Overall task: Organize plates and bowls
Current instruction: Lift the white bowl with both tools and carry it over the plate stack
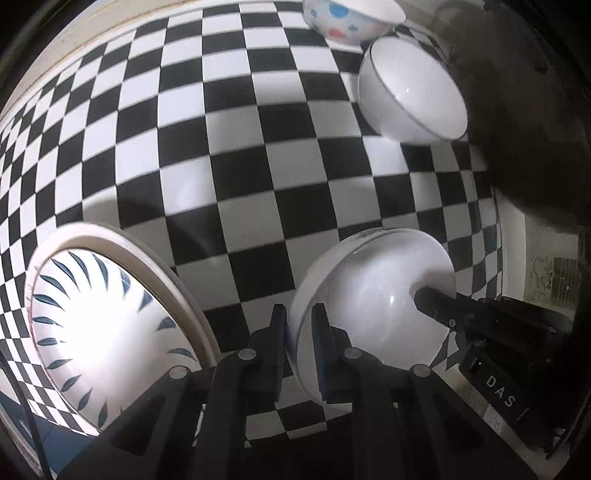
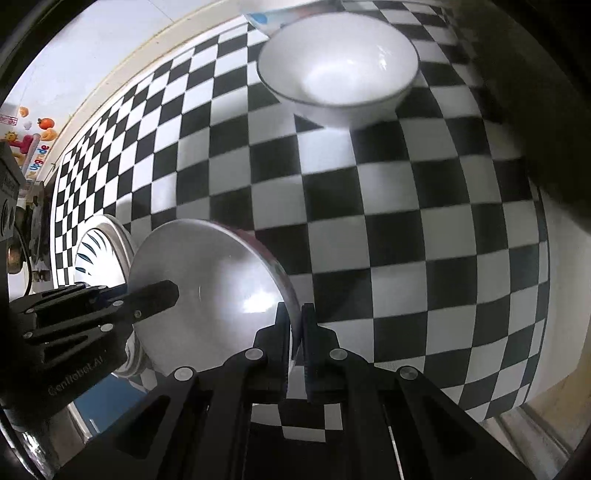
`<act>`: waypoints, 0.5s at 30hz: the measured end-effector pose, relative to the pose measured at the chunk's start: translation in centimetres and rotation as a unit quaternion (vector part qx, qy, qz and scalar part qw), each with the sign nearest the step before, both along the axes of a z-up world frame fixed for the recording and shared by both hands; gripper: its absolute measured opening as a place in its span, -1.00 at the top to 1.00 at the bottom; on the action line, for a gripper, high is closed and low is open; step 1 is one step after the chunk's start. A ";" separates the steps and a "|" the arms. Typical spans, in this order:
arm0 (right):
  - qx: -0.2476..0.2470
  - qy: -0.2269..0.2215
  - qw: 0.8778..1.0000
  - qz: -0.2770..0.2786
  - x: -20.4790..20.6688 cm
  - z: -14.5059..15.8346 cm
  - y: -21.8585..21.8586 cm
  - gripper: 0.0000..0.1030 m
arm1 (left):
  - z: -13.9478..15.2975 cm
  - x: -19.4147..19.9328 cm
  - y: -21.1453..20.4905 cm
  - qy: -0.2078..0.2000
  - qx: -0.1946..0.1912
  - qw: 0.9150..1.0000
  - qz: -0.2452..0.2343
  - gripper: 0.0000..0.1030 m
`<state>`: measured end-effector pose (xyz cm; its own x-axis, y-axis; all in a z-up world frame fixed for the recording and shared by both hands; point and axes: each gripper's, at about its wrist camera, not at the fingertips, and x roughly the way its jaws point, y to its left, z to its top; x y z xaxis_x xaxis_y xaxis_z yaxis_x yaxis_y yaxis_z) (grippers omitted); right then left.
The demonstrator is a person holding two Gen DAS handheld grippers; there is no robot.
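Note:
A plain white bowl [image 1: 373, 291] [image 2: 207, 280] is held above the checkered table by both grippers. My left gripper [image 1: 299, 347] is shut on its near rim. My right gripper [image 2: 295, 332] is shut on the opposite rim; it also shows in the left wrist view [image 1: 436, 299]. My left gripper shows at the left of the right wrist view [image 2: 155, 291]. A plate with blue leaf strokes [image 1: 99, 332] [image 2: 96, 254] lies to the left. A white bowl with a dark rim line [image 1: 410, 92] [image 2: 340, 70] stands farther back. A dotted bowl [image 1: 347, 18] stands behind it.
The checkered tablecloth [image 1: 240, 155] [image 2: 406, 221] covers the table. Its right edge [image 2: 543, 295] drops to a pale floor. A dark shape [image 1: 517, 110] fills the upper right. A wall with colourful stickers [image 2: 33, 136] lies at far left.

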<state>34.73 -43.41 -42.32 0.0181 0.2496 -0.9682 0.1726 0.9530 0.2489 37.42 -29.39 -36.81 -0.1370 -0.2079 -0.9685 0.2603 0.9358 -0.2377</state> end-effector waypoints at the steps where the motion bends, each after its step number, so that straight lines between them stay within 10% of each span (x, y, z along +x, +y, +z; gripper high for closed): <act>1: 0.001 0.002 1.000 -0.001 -0.2 -0.3 0.0 0.86 | -0.4 -0.1 -0.3 0.002 0.003 1.000 -0.001 0.77; 15: -0.002 0.015 1.000 -0.006 0.7 -2.4 1.6 0.85 | -2.9 -0.2 -1.1 0.018 0.022 1.000 0.000 0.77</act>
<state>35.40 -41.85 -44.75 -0.0076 0.2451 -0.9695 0.1906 0.9521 0.2392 37.22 -30.45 -39.74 -0.1722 -0.1651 -0.9711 0.2521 0.9456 -0.2054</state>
